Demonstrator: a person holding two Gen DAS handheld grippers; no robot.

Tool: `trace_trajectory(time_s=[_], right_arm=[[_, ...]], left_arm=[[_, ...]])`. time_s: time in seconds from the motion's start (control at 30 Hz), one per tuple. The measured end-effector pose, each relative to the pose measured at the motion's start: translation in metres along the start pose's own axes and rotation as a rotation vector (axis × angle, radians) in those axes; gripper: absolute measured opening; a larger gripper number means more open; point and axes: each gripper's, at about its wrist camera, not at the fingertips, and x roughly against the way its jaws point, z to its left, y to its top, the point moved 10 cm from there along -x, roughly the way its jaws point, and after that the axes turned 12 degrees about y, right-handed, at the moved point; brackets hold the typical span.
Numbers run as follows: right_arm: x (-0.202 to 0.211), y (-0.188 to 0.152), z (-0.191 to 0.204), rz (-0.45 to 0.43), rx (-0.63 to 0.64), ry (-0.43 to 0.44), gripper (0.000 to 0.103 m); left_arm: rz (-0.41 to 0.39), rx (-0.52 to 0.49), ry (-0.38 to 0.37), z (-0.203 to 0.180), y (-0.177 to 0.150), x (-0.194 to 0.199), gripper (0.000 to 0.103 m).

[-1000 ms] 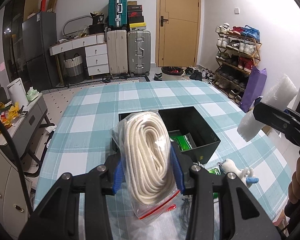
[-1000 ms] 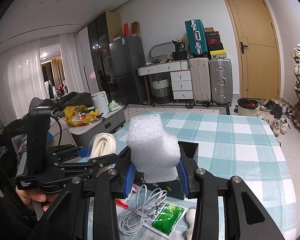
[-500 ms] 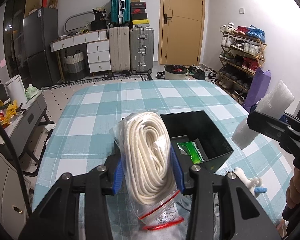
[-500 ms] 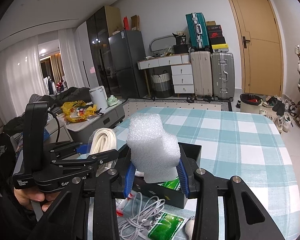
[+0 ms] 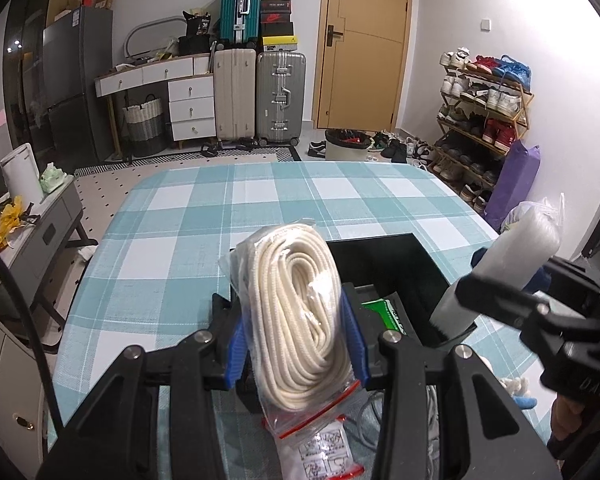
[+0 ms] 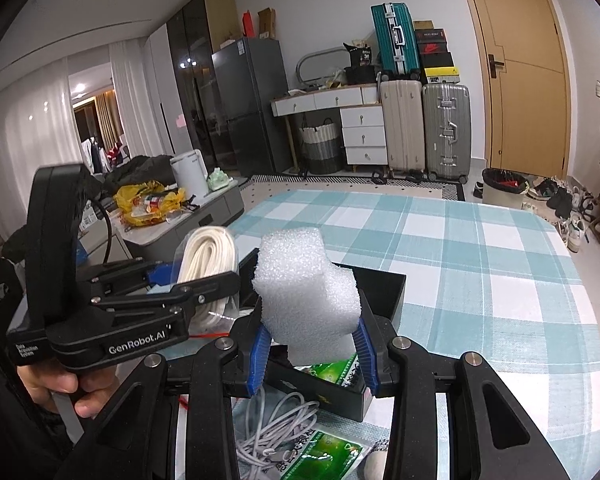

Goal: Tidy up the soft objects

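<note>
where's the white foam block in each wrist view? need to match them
Left wrist: foam block at the right edge, held in the right gripper, over the black bin.
Right wrist: foam block at centre, between that gripper's jaws.
Shared landmark: the silver suitcase by the door.

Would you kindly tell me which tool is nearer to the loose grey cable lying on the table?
Right. The right tool, gripping white foam, hangs directly above the grey cable; the left tool, holding bagged rope, sits off to its left.
</note>
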Motion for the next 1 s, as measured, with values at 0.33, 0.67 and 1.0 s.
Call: trace_trajectory(time_s=[0.33,0.67,1.0], right_arm=[[-0.031,-0.011,-0.008,0.085,-0.002,-0.007,0.038],[-0.057,-0.024,-0.017,0.167,0.003,-0.019,0.038],[-0.060,-0.019,-0.023,0.158,0.044,-0.086,0.057]], left_arm=[[0.037,-0.014,-0.002,-0.005,-0.006,-0.024,0.041],[0.066,-0.056,0.000,-0.013,-0.017,-0.039,0.040],[0.062,-0.042,-0.012,-0.007,-0.016,-0.030,0.045]])
